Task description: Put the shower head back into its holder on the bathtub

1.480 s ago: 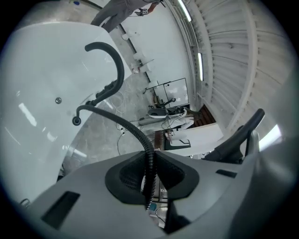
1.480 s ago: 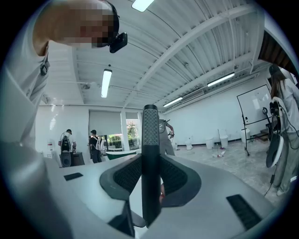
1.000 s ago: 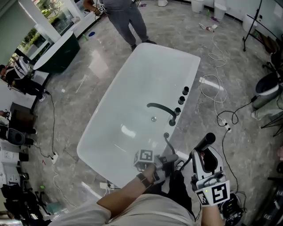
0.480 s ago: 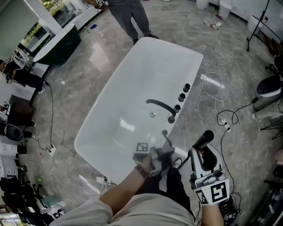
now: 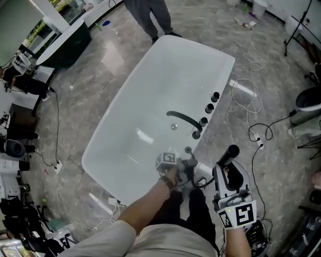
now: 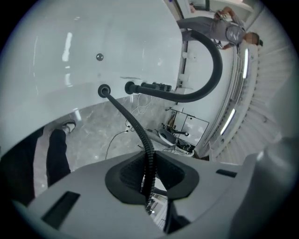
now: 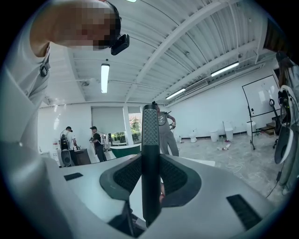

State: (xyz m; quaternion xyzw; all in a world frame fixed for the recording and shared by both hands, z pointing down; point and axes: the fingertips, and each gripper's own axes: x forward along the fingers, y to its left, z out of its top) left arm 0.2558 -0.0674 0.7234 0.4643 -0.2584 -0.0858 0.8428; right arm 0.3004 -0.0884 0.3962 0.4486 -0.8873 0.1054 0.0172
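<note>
A white bathtub (image 5: 150,85) has a black faucet spout (image 5: 183,119) and three black knobs (image 5: 209,108) on its near right rim. The round holder opening (image 5: 188,149) sits on that rim, just beyond my left gripper (image 5: 188,168). The left gripper (image 6: 148,184) is shut on the black ribbed hose (image 6: 140,135), which runs up into the opening (image 6: 103,90). To the right, off the tub, my right gripper (image 5: 226,174) is shut on the black shower head (image 5: 232,153). Its textured handle (image 7: 150,140) stands upright between the jaws of the right gripper (image 7: 150,191).
A person (image 5: 150,12) stands at the tub's far end. White and black cables (image 5: 248,95) lie on the floor to the right of the tub. A dark green tub (image 5: 67,47) and equipment stand at the left. My own legs (image 5: 198,211) are close to the near rim.
My left gripper has sunk with the hose and come closer to the tub rim and the holder opening. The right gripper with the shower head has dropped a little.
</note>
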